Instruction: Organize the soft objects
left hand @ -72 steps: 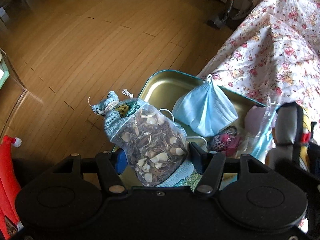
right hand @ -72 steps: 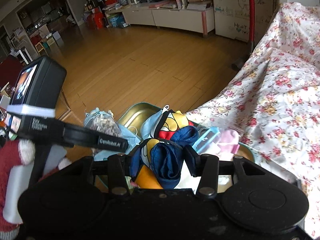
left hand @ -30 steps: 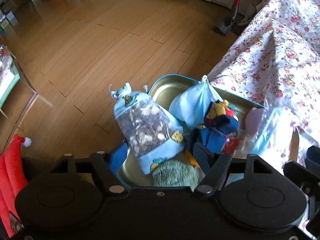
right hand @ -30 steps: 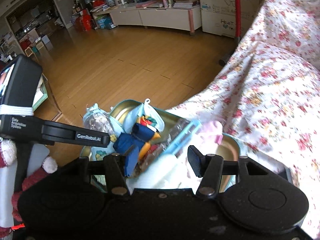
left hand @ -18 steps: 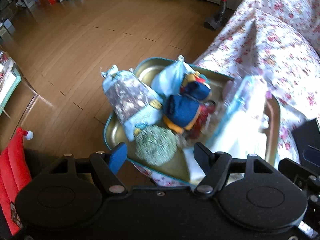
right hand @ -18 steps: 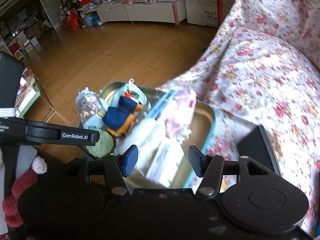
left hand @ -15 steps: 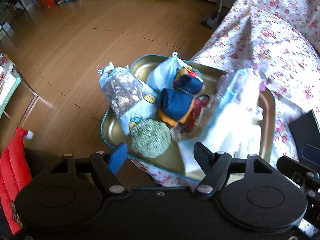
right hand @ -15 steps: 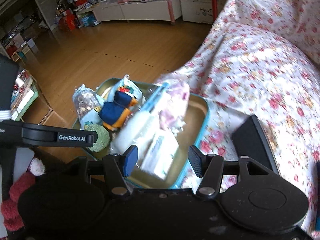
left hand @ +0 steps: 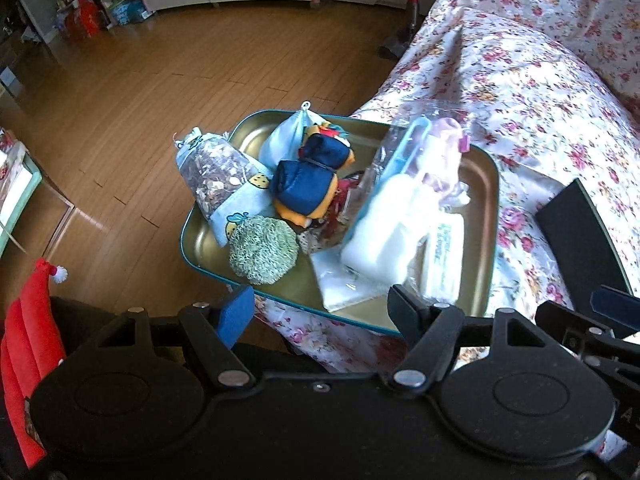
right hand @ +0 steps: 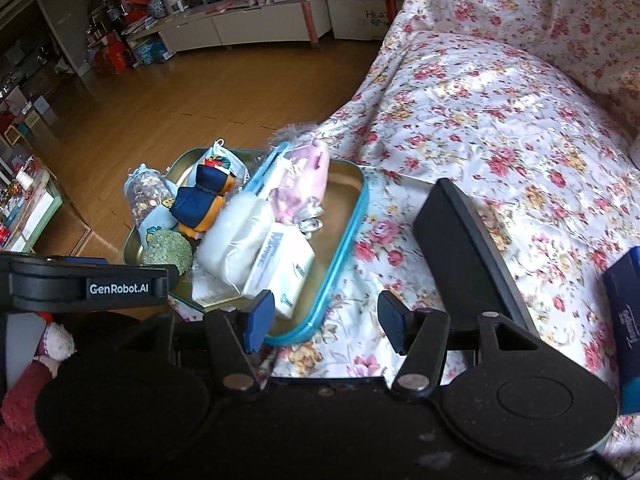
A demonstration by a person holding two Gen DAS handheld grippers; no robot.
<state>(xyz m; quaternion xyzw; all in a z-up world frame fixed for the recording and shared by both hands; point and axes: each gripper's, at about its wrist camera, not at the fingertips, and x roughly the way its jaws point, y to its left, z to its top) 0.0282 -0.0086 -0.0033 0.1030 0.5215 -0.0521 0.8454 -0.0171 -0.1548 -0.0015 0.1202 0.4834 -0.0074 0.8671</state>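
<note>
Floral bedspread [right hand: 460, 128] carries a full tray [left hand: 494, 184] – left gripper [left hand: 320, 308] and right gripper [right hand: 326, 316] both gape empty; approach the next soft item squarely, pinch mid-body

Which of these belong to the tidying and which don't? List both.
Job: metal tray; herb sachet; blue face mask; navy folded bag; green scrubber; tissue pack.

Lying about: black case; red Santa hat; blue box.
</note>
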